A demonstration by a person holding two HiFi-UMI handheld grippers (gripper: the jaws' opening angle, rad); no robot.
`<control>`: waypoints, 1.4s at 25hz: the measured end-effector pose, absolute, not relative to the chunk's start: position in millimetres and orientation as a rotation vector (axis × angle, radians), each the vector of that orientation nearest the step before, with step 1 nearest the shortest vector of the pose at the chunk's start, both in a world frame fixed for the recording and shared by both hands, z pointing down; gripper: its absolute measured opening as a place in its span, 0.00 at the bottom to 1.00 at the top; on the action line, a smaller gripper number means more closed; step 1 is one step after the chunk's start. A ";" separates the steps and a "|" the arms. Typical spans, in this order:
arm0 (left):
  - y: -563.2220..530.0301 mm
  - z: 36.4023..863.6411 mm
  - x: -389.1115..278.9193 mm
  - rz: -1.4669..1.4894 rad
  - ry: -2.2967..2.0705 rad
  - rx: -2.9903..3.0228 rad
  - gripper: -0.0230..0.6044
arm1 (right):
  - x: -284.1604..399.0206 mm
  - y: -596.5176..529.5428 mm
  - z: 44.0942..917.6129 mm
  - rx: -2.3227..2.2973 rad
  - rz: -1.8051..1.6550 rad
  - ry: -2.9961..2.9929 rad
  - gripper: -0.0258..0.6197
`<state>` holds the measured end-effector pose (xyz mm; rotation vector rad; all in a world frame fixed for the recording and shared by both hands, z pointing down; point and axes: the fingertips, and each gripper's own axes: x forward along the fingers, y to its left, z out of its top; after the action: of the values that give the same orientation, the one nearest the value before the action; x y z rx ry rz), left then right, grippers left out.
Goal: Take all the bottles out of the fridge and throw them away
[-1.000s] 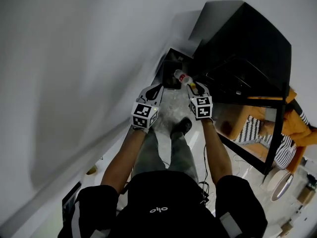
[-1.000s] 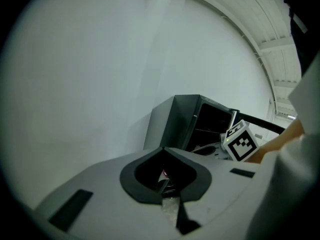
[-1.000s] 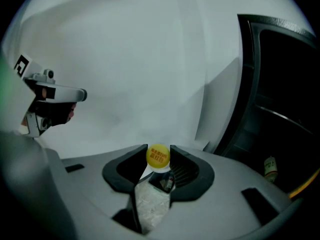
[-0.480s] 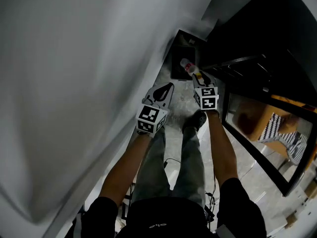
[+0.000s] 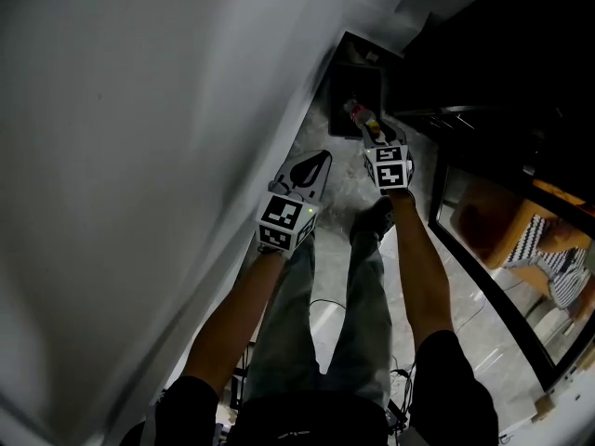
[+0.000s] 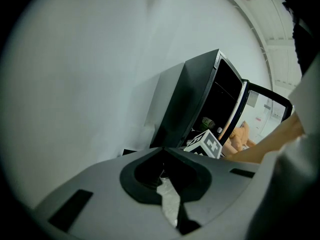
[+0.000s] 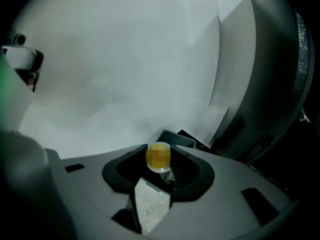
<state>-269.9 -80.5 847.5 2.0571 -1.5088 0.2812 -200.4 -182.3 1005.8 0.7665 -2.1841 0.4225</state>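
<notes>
Right gripper [image 5: 376,139]: jaws clamped on a bottle [image 5: 361,117], held at the dark bin [image 5: 353,82] on the floor beside the fridge [image 6: 195,104]. Bin contents too dark to tell. Left gripper [image 5: 316,163]: jaws closed, nothing in them. Fridge door open.

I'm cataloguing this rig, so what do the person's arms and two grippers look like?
The left gripper and right gripper are grey with black-lined jaws, each bearing a white cube with black square markers. Black short sleeves; forearms bare.
</notes>
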 end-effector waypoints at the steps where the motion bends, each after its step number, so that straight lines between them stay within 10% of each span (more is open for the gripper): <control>1: -80.6 849.9 -272.7 0.285 -1.509 2.059 0.05 | -205.8 -186.3 1009.1 0.767 0.407 -2.185 0.27; 18: -61.1 831.5 -268.4 0.283 -1.492 2.060 0.05 | -165.6 -131.0 987.6 0.836 0.489 -2.178 0.40; 26: -70.7 751.0 -247.6 0.250 -1.471 2.129 0.05 | -129.7 -127.7 833.0 1.130 0.534 -2.285 0.07; 35: -83.9 629.0 -189.0 0.221 -1.377 2.255 0.05 | -80.5 -125.8 650.9 1.328 0.543 -2.376 0.05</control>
<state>-189.0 -83.9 629.0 2.2547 -1.3768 0.2211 -80.5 -125.8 650.9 1.3282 -2.3759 0.5428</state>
